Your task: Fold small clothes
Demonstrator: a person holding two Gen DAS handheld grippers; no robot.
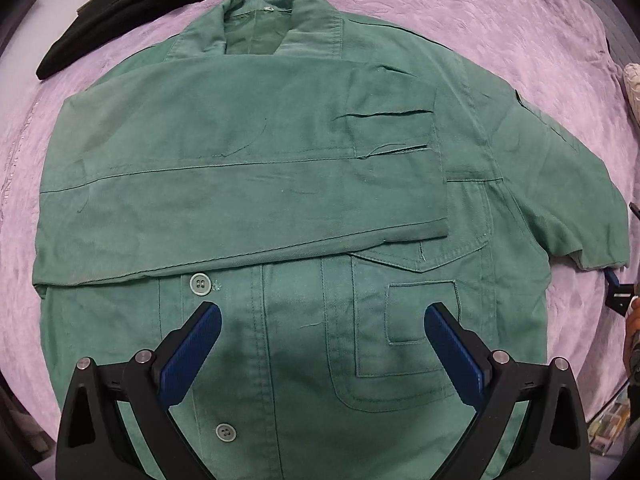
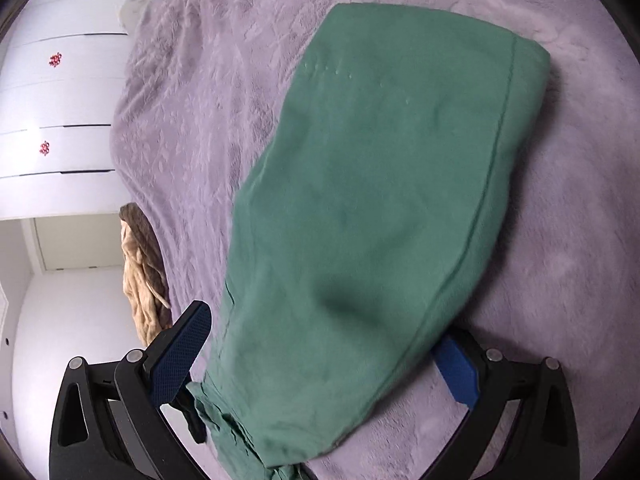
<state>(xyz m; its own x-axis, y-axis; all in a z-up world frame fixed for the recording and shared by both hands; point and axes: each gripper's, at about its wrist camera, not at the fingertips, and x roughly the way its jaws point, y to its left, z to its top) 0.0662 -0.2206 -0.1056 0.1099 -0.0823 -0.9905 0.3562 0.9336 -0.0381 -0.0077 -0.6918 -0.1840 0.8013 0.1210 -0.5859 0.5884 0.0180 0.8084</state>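
Left wrist view looks down on a green button-up cotton jacket (image 1: 280,200) spread flat on the fuzzy lilac blanket of the bed (image 1: 500,20), one sleeve folded across the chest. The left claw (image 1: 322,320) hangs over the lower front, spread wide, holding nothing. A black garment (image 1: 132,4) sits in the upper left. In the right wrist view, the right claw (image 2: 324,332) is also wide apart, with the other green sleeve (image 2: 380,180) draped between its blue pads (image 2: 180,354), not pinched.
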